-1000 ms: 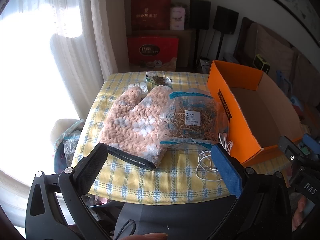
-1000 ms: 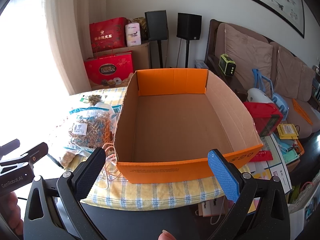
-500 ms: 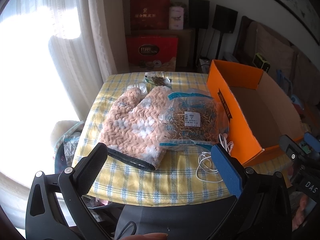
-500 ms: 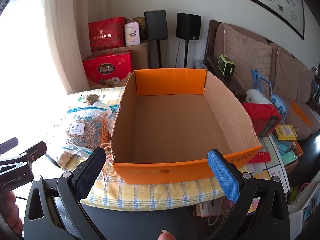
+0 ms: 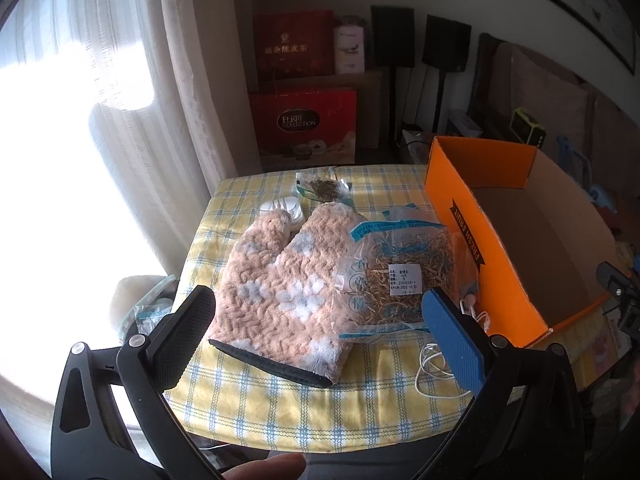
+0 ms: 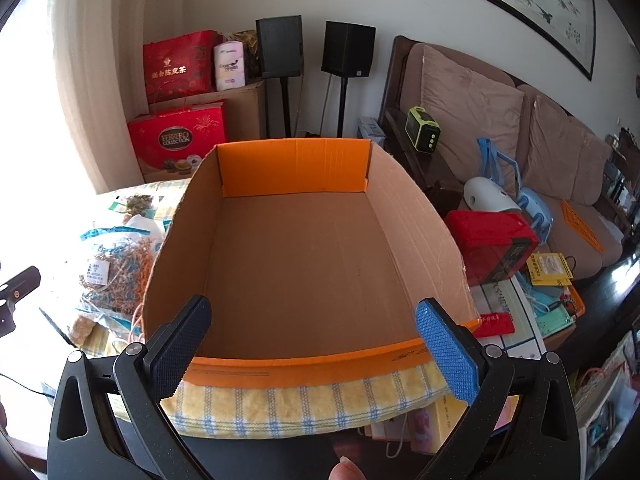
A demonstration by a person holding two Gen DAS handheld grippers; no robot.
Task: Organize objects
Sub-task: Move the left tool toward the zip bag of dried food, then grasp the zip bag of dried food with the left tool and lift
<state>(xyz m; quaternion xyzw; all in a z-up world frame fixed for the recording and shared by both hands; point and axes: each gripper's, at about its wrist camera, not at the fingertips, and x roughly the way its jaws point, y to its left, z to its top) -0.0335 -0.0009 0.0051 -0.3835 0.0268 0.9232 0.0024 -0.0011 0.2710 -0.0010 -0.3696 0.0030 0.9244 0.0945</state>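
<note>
On yellow-and-blue checked tablecloth (image 5: 248, 392): open orange cardboard box (image 5: 460, 216), empty inside, brown floor bare in right wrist view (image 6: 296, 264). Taking box as landmark:
- Just left of box, touching its left wall: clear plastic bag of dried yellowish herbs with white label (image 5: 400, 272); also seen at (image 6: 116, 268).
- Left of that bag, partly tucked under its edge: fluffy pink-and-white knitted mitten with black cuff (image 5: 280, 292), flat, cuff toward camera.
- By box's near left corner: thin white cable in loose loops (image 5: 432, 364).
- Beyond mitten, level with box's far left corner: small clear bag of dark dried bits (image 5: 322, 188), plus small white plastic piece (image 5: 280, 208) touching mitten's thumb.

Left gripper (image 5: 320, 328): claw spread wide, gripping nothing, hovering over mitten cuff and herb bag's near edge. Black pad left, blue pad right.
Right gripper (image 6: 312, 344): claw spread wide, nothing held, over box's near wall, pointing into box.
</note>
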